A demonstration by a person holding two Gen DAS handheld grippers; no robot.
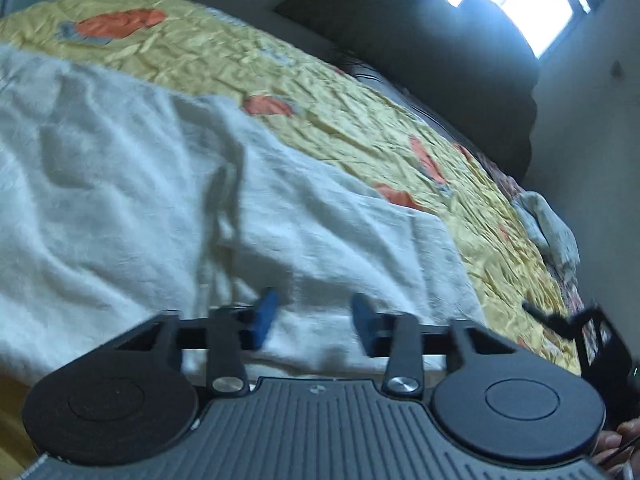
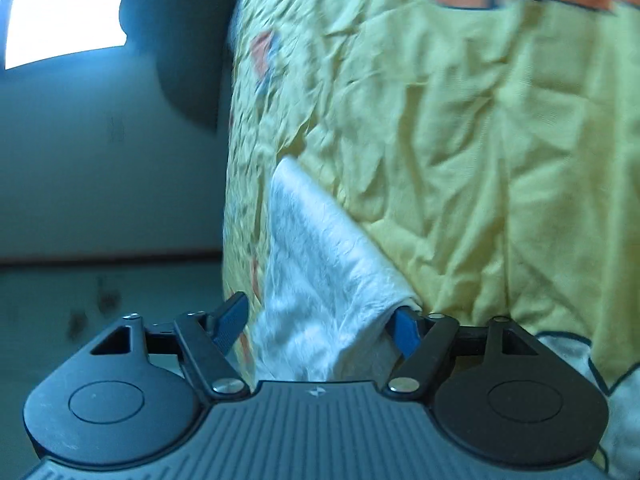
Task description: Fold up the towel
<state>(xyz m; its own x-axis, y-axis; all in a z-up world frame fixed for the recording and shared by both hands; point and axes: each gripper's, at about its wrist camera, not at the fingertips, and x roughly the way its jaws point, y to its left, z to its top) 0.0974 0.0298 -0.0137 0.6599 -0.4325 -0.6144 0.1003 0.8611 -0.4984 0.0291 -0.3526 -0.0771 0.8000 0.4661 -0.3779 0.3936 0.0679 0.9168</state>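
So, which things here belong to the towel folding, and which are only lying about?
Belong to the job:
- white towel
- left tool
- right tool

Only lying about:
- yellow bedsheet
- dark pillows
- crumpled grey cloth

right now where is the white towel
The white towel lies spread on the yellow bedsheet, filling the left of the left wrist view; in the right wrist view one corner lies between the right gripper fingers.

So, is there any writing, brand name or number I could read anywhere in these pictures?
None: no readable words or numbers in either view.
left gripper: only a tiny emblem on its body, no letters.
right gripper: the same small emblem.
bedspread: orange shapes, no text.
white towel: plain.
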